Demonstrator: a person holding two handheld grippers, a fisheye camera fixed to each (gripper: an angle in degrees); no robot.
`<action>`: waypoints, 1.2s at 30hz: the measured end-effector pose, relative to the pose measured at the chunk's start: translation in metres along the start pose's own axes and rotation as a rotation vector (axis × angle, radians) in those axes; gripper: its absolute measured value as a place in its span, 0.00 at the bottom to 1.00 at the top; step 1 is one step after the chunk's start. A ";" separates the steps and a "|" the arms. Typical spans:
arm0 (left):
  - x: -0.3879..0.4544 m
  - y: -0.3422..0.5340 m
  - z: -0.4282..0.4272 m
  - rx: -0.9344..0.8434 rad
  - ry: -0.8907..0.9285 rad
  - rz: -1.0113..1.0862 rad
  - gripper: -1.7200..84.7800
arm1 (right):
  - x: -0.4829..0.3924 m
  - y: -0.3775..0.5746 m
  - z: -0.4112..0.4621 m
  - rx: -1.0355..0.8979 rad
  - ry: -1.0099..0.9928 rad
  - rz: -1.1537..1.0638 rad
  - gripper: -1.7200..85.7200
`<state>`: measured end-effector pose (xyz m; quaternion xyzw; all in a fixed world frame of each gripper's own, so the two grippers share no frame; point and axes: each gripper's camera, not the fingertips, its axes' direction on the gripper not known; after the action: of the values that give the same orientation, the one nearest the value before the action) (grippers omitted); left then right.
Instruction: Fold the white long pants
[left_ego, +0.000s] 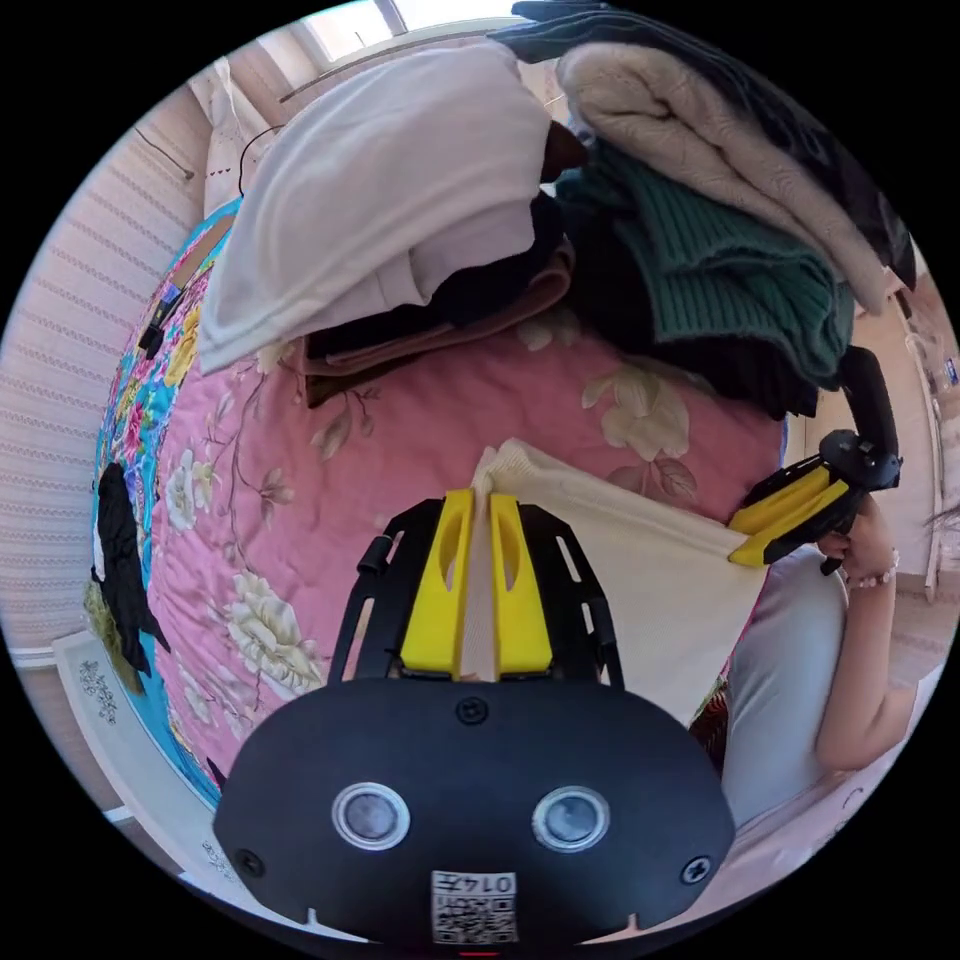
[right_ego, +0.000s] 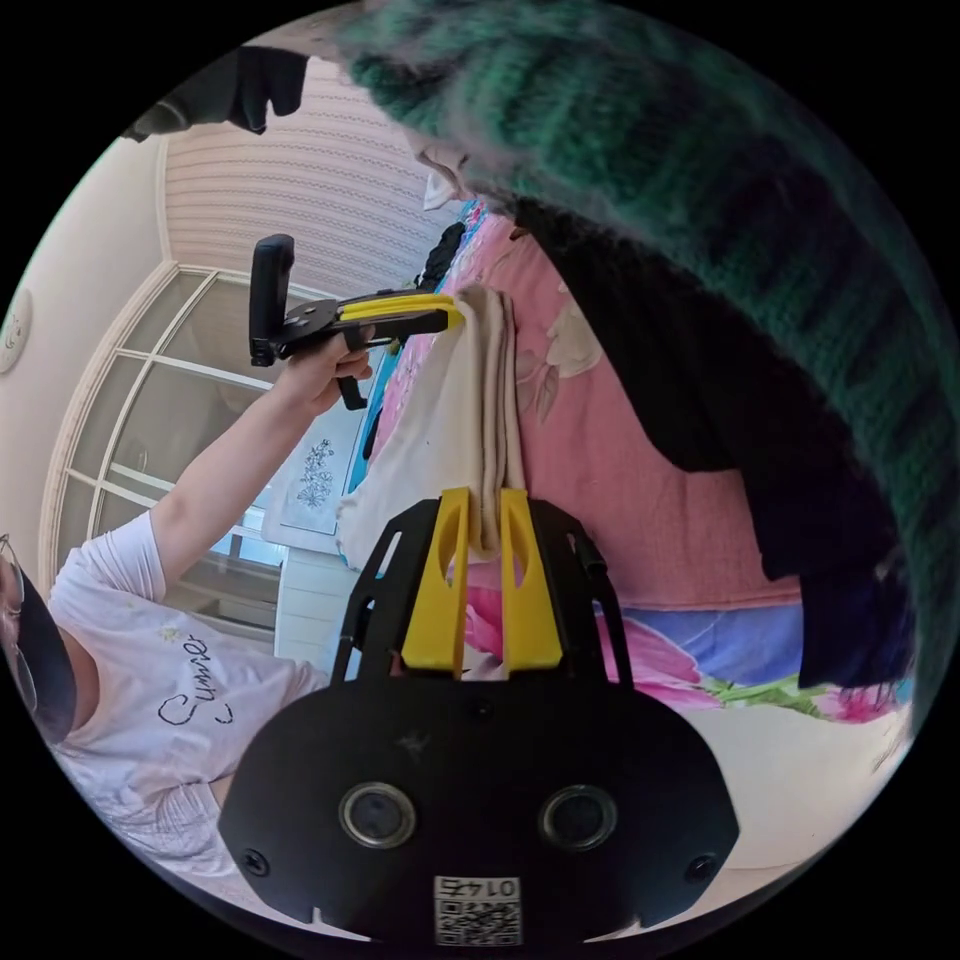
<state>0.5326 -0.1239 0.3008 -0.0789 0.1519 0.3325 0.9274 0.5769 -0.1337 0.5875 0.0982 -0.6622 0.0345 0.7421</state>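
Cream-white ribbed cloth is what I have between both tools: the white long pants (left_ego: 640, 560), folded into a narrow band of several layers, are stretched taut above the near edge of the bed (left_ego: 450, 410), which wears a pink flowered quilt. My left gripper (left_ego: 478, 500) has its two yellow jaws closed on one end of the band, the fabric bunched in the slit between them. My right gripper (right_ego: 482, 520) is likewise clamped on the other end, with the cloth pinched between its jaws.

From the left gripper view I see the right gripper (left_ego: 745, 535) at the far end of the band, a hand (left_ego: 862, 545) with a bead bracelet behind it, and heaps of clothes along the far side of the bed: a white garment (left_ego: 380, 190), a green knit (left_ego: 720, 270), and a beige knit (left_ego: 700, 140) on top. A black garment (left_ego: 122, 560) lies near the bed's left edge.

The right gripper view gives me instead the left gripper (right_ego: 455, 308) from the side, closed on the cloth's upper end, the person's raised arm (right_ego: 220, 460), a window (right_ego: 170, 400) behind, and the green knit (right_ego: 700, 150) looming blurred overhead.

The band's long axis runs straight from one gripper to the other, roughly along the bed's near edge, with loose cloth sagging below the taut line.
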 end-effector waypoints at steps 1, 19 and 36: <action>0.001 0.000 0.013 -0.018 0.005 -0.022 0.06 | 0.002 0.000 0.001 0.000 0.000 0.008 0.08; -0.071 0.219 -0.102 0.203 0.026 -0.211 0.03 | -0.019 0.017 0.049 0.005 0.033 0.058 0.07; -0.040 0.853 -0.196 0.332 -0.141 -1.188 0.03 | -0.220 0.056 0.286 -0.187 0.047 -0.296 0.02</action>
<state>-0.0878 0.4579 0.0907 0.0173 0.0699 -0.2640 0.9618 0.2607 -0.1165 0.4053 0.1245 -0.6230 -0.1347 0.7604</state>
